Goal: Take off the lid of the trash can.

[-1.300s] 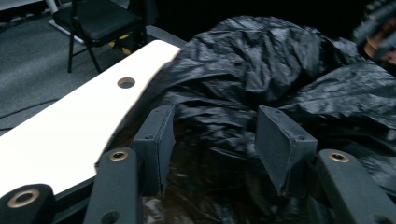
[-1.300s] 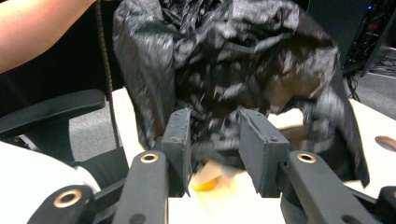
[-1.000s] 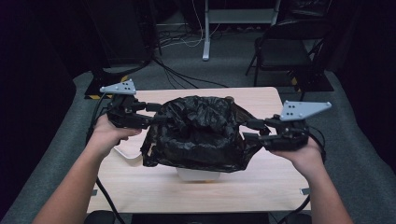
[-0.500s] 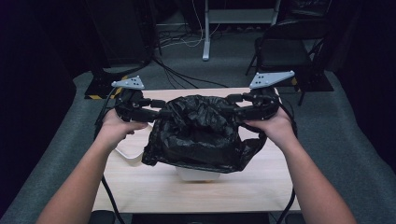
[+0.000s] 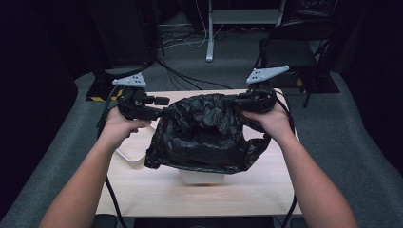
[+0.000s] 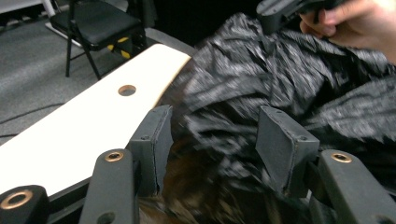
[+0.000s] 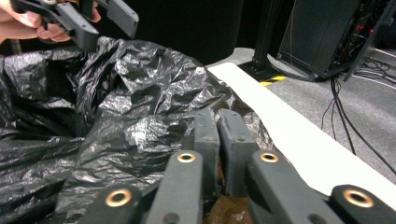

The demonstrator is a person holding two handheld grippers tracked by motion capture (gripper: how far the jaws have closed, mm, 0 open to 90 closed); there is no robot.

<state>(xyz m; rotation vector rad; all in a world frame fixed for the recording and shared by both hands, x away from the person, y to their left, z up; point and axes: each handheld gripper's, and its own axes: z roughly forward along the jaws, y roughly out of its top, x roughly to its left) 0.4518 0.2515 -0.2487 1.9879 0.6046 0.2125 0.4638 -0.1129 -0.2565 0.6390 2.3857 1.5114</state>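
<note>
Both grippers moved to one black bag's (image 5: pixel 204 133) far rim; right gripper (image 7: pixel 218 128) has just clamped it, left gripper (image 6: pixel 212 140) gapes.

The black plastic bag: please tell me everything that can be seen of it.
The black plastic bag is thin, glossy, crinkled film. It is draped over a white container on the light wooden table, its mouth gaping upward. The right tool has just been closing and pinches its rim; bag film lies between the left tool's spread jaws.
</note>
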